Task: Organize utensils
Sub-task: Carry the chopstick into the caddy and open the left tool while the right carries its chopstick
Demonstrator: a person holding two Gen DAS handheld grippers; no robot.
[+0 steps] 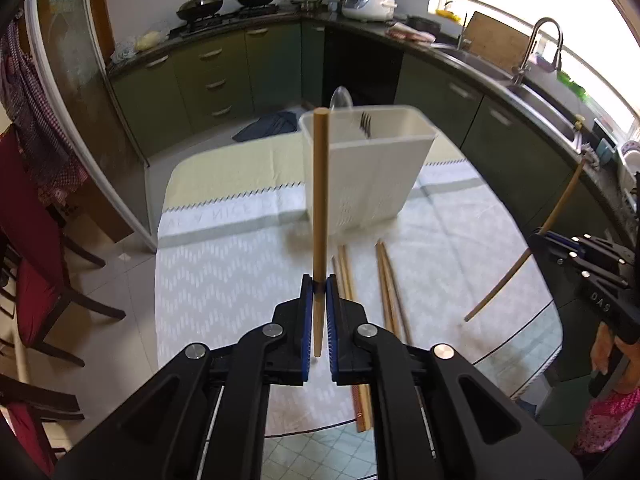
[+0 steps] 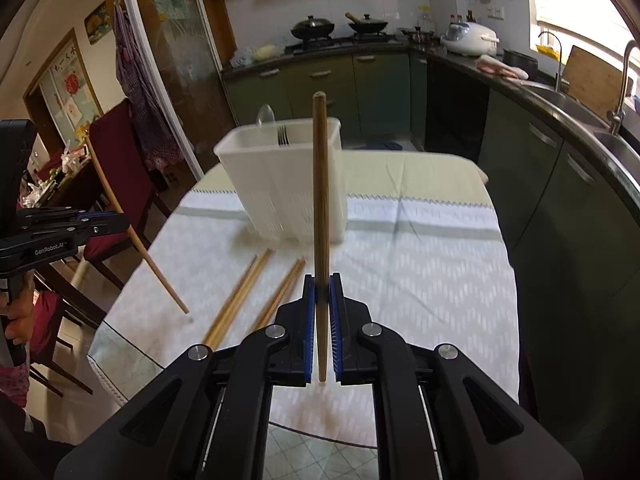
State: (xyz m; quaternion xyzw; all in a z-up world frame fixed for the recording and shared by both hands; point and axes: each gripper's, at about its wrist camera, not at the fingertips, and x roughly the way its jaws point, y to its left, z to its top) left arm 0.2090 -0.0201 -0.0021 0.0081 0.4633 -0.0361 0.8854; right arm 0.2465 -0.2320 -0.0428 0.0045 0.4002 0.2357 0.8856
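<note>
Left gripper (image 1: 320,284) clamped on a light wooden chopstick (image 1: 320,200), pointing toward the white plastic utensil holder (image 1: 376,176). Four more wooden chopsticks (image 1: 386,280) lie on the cloth-covered counter (image 1: 224,272).

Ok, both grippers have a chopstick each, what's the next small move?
Probably carry both forward over the white caddy and tip them in. The left gripper and right gripper are each shut on a chopstick, lifted clear of the table; the caddy already holds a fork.
</note>
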